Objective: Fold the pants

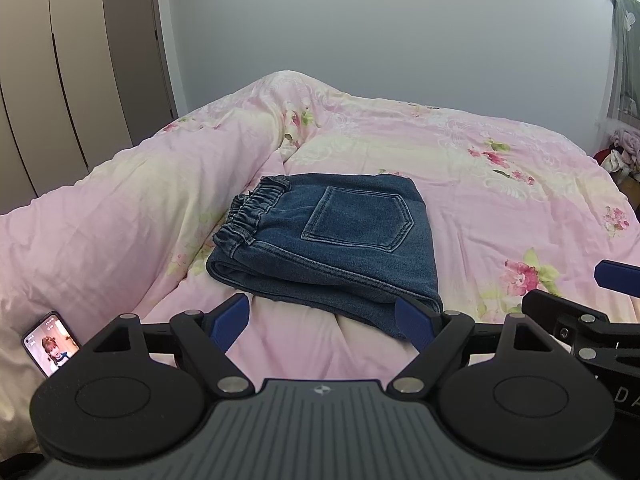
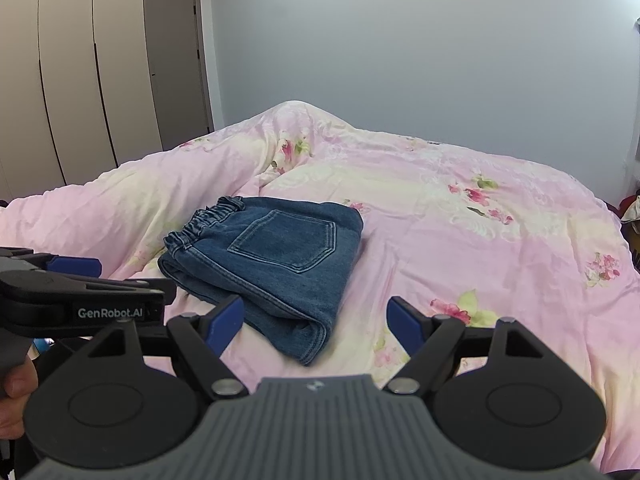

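Dark blue denim pants [image 1: 328, 236] lie folded into a compact stack on the pink floral bedspread [image 1: 480, 184], elastic waistband to the left and a back pocket on top. My left gripper [image 1: 324, 324] hovers at the stack's near edge, open, nothing between its blue pads. The right wrist view shows the same pants [image 2: 268, 260] ahead and slightly left. My right gripper [image 2: 316, 320] is open just short of the stack's near corner, holding nothing. The other gripper [image 2: 76, 268] reaches in from the left there, and the right one's blue pad [image 1: 616, 278] pokes in at the left view's right edge.
A phone [image 1: 50, 344] with a lit screen rests on the bedspread at the near left. A raised ridge of quilt [image 1: 160, 184] runs left of the pants. Wardrobe doors [image 1: 48, 80] and a grey wall stand behind. Clutter [image 1: 624, 152] sits past the bed's right side. A hand [image 2: 16, 384] grips a handle.
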Available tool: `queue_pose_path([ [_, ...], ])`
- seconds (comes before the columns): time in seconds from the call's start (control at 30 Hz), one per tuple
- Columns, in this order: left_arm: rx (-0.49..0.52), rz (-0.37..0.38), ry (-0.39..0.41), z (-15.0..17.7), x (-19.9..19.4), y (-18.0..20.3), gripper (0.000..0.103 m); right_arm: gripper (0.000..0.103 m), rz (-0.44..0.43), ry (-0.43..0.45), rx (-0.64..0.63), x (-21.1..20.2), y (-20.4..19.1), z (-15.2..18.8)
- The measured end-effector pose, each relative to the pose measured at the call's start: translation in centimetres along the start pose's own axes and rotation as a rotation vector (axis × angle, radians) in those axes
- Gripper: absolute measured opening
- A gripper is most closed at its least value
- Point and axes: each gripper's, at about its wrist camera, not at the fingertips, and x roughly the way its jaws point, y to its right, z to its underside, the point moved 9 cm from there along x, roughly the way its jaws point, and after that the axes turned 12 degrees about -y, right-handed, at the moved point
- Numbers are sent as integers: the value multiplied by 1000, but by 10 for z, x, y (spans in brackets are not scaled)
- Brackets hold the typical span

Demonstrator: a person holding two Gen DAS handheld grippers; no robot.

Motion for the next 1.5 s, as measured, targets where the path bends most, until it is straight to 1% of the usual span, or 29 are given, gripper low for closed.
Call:
queue_pose_path([
  [0.5,-9,18,-6,-2,-4,3,97,76,-2,6,-4,-3,2,-2],
  [0.73,-10,10,-3,-3,-5,4,97,76,-1,7,-8,-3,2,-2],
  [1.07,-8,16,-1,-3,-7,5,97,76,-5,10,-20,-4,2,-3],
  [1.17,-9,29,-7,-3,-6,6,97,76,-5,12,-23,-5,2,-3],
  [1.5,-3,28,-14,-4,-5,7,97,76,-9,7,-25,-4,3,-2],
])
